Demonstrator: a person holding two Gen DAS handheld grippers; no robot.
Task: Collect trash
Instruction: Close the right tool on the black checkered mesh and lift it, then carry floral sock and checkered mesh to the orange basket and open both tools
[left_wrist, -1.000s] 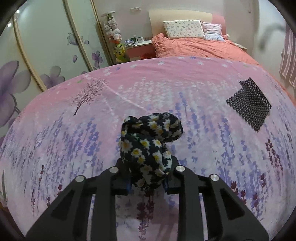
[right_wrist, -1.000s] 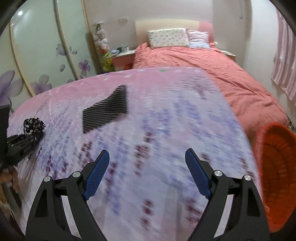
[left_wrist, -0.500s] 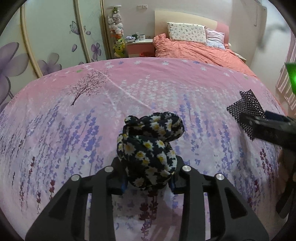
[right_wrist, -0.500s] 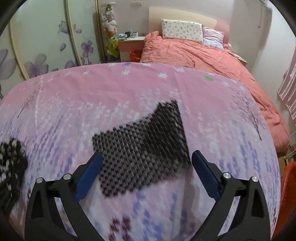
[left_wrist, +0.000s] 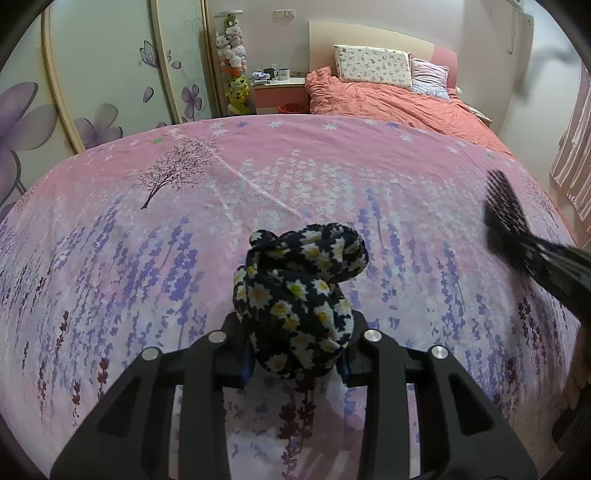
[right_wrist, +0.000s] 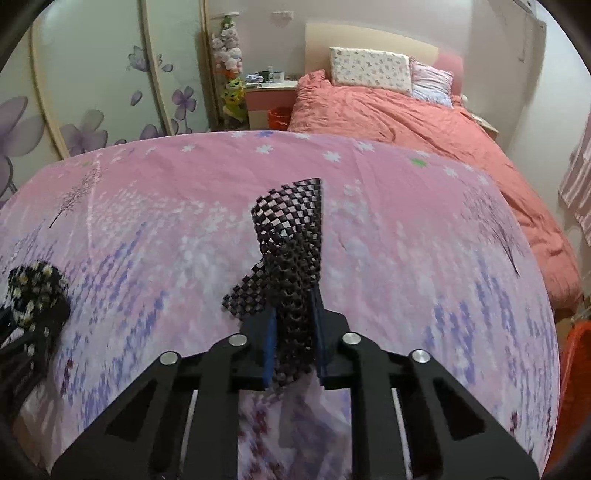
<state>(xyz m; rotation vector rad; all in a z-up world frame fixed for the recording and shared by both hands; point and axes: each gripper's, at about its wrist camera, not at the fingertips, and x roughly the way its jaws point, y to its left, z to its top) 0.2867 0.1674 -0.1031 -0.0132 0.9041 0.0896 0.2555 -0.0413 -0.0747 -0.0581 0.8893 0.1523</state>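
My left gripper (left_wrist: 295, 354) is shut on a crumpled black cloth with white daisies (left_wrist: 299, 291), held just above the pink flowered sheet (left_wrist: 184, 229). My right gripper (right_wrist: 293, 343) is shut on a black mesh mat (right_wrist: 291, 251), which stands up folded between the blue pads. In the left wrist view the mesh mat (left_wrist: 504, 216) and the right gripper appear blurred at the right edge. In the right wrist view the daisy cloth (right_wrist: 37, 291) and the left gripper show at the far left.
An orange basket (right_wrist: 574, 380) stands on the floor at the right edge of the pink sheet. Beyond it lie a bed with a coral duvet (right_wrist: 406, 122), a nightstand (left_wrist: 279, 94) and flowered wardrobe doors (left_wrist: 103, 81).
My right gripper swung left over the mesh mat, shut on it and lifted it so it folds upright. My left gripper kept its hold on the daisy cloth.
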